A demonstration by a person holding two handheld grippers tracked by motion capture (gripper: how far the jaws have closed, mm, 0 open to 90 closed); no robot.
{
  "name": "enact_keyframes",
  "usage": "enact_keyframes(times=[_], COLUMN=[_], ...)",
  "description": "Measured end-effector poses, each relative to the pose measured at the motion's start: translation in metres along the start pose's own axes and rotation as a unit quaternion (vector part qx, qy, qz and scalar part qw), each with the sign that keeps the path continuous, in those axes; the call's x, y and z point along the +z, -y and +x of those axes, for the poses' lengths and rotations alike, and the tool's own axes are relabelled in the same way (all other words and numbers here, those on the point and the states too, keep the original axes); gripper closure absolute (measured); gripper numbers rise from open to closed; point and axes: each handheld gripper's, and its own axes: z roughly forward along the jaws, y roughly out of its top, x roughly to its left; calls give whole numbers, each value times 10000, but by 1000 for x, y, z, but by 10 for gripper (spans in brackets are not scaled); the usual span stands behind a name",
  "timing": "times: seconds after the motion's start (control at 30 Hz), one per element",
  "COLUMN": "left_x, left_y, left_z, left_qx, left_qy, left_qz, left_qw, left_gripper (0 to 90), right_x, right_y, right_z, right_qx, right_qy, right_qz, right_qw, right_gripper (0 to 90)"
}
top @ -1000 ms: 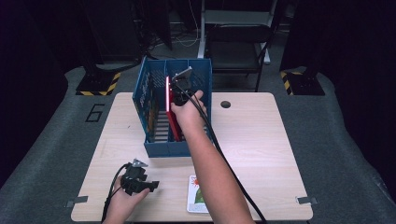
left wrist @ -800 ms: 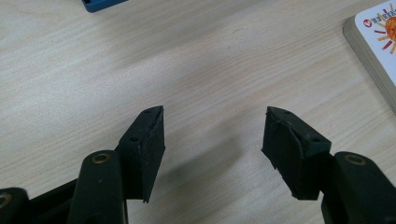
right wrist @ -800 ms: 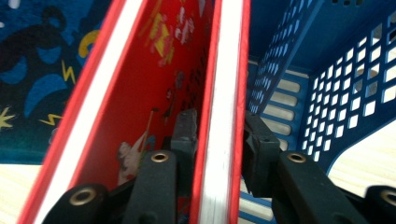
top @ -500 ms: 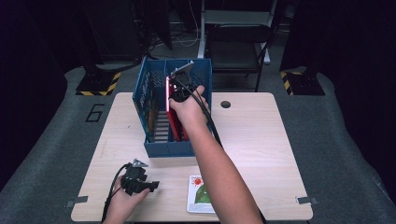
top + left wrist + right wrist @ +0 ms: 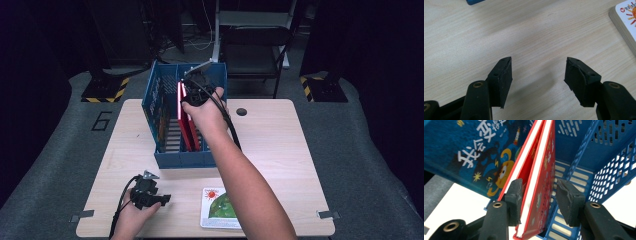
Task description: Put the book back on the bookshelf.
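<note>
Red book [image 5: 187, 120] is seen standing on edge inside the blue crate [image 5: 165, 157], its long axis running near to far along the crate's middle compartment and its top edge pointing up. The right gripper [image 5: 194, 92] is held over the far end of that book. In the right gripper view the red book [image 5: 537, 182] lies between the two pads: the left pad [image 5: 515, 200] is touching the cover, while the right pad [image 5: 569, 202] stands just apart, so the jaws are spread and no firm hold is made. The book's lower part is hidden by the crate wall. The left gripper [image 5: 537, 77] is rested near the table's [image 5: 280, 145] near left corner, jaws spread over bare wood.
</note>
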Motion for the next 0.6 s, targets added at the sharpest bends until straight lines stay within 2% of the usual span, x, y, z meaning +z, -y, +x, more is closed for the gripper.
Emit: enact_keyframes(times=[0.23, 0.27, 0.3, 0.4, 0.47, 0.5, 0.53, 0.6], left_x=[2, 2, 1, 1, 1, 2, 3, 3], left_y=[0, 0, 0, 0, 0, 1, 1, 1], left_z=[0, 0, 2, 2, 3, 2, 1, 1], left_qx=[-18, -21, 101, 26, 61, -59, -81, -14], left_qy=[-23, -6, -73, -84, -56, -6, -21, -22], left_qz=[24, 28, 43, 36, 143, 137, 93, 119], left_qw=[10000, 10000, 9999, 10000, 9999, 9999, 9999, 9999], left_gripper=[390, 391, 390, 391, 391, 391, 391, 391], right_x=[-12, -13, -14, -20, -24, -25, -26, -29], right_y=[2, 3, 5, 11, 15, 16, 18, 21], right_z=[-3, -3, -2, -1, -2, -2, -2, -4], right_qx=[-163, -193, -248, -358, -431, -449, -506, -510], right_qy=[-61, -98, -130, -345, -441, -467, -430, -558], right_qz=[-125, -122, -98, -134, -173, -191, -203, -237], right_qw=[9998, 9997, 9996, 9987, 9979, 9977, 9976, 9969], right_gripper=[555, 555, 555, 550, 541, 537, 535, 529])
